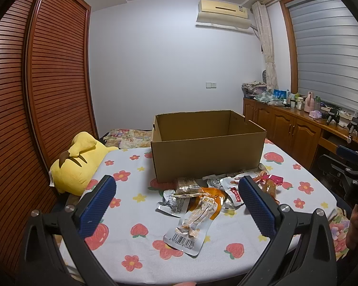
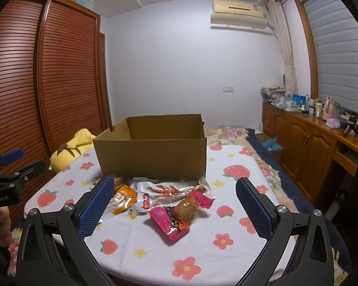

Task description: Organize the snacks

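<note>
Both claws — left gripper [image 1: 176,205], right gripper [image 2: 175,205] — gape wide, holding nothing. Snack packets [image 2: 169,202] heaped mid-frame before open cardboard box [image 2: 155,147] — probably staged for loading.

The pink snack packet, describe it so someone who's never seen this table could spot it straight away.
Find the open cardboard box on the flowered tablecloth. Snack packets lie scattered in front of it; the pink snack packet is nearest the right gripper. It alone is bright pink, with a brown snack showing through.

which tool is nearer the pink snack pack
Right. The right tool hovers open just short of the pink pack; the left tool is open farther left, with the pack beyond its right finger.
</note>
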`<state>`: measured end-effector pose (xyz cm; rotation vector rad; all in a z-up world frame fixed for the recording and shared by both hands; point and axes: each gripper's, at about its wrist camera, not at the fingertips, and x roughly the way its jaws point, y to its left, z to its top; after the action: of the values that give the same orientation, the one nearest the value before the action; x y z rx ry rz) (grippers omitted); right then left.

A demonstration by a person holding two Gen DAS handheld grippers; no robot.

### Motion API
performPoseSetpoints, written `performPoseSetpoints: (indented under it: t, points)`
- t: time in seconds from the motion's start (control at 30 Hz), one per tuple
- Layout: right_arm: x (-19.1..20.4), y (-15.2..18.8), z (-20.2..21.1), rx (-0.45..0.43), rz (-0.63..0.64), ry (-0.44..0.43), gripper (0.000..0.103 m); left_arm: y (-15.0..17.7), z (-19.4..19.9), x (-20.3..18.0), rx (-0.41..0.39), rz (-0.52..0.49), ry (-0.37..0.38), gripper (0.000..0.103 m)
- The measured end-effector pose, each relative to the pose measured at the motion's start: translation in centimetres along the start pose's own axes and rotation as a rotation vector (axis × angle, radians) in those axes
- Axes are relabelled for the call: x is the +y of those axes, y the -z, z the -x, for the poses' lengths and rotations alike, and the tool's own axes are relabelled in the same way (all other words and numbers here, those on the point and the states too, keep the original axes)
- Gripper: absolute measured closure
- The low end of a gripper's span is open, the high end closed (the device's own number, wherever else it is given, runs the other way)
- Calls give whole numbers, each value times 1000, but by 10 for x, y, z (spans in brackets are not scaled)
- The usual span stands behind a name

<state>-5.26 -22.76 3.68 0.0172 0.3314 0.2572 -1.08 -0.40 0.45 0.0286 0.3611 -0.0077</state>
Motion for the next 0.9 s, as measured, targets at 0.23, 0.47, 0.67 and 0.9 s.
performPoseSetpoints:
  t: [0.23,0.47,0.67,0.9]
  points:
    - [-1,0,1,-2,1,0,0,-1,1,0,-3,-1,-1,0]
    - [0,0,2,-3,0,0,0,-1,2,0,-5,1,2,0]
    - [-3,-2,4,-5,-1,0,0,-2,3,-1,-4,1,3,0]
    - [-2,-1,3,-4,-1,0,0,-2,4,-3,1,0,5,0]
